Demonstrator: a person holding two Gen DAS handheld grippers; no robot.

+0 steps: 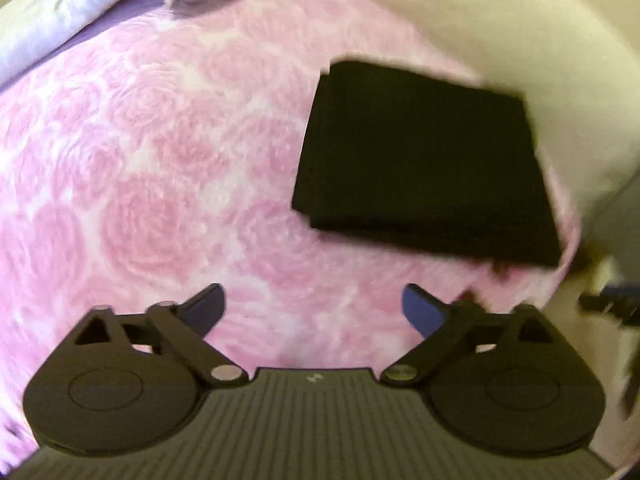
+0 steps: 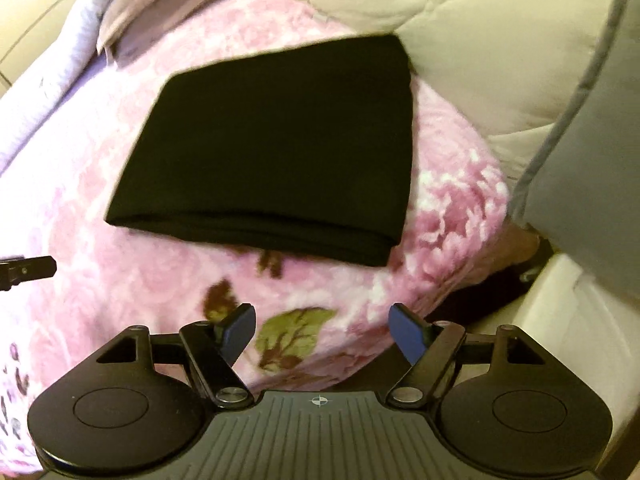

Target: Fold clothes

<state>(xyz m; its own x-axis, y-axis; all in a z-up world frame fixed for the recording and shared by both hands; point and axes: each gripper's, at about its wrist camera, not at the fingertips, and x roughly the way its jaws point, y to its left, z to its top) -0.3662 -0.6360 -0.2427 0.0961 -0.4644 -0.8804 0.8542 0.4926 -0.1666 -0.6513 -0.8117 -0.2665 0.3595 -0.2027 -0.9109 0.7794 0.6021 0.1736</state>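
Both grippers gape empty near folded black garment (image 2: pixel 272 140) on pink blanket (image 2: pixel 80 208)

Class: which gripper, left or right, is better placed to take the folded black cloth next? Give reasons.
Probably right. The right gripper is open, with the black cloth straight ahead; from the open left gripper it lies off to the right.

Warm, soft indoor light — both views motion-blurred, fisheye-bent and dark at the corners.
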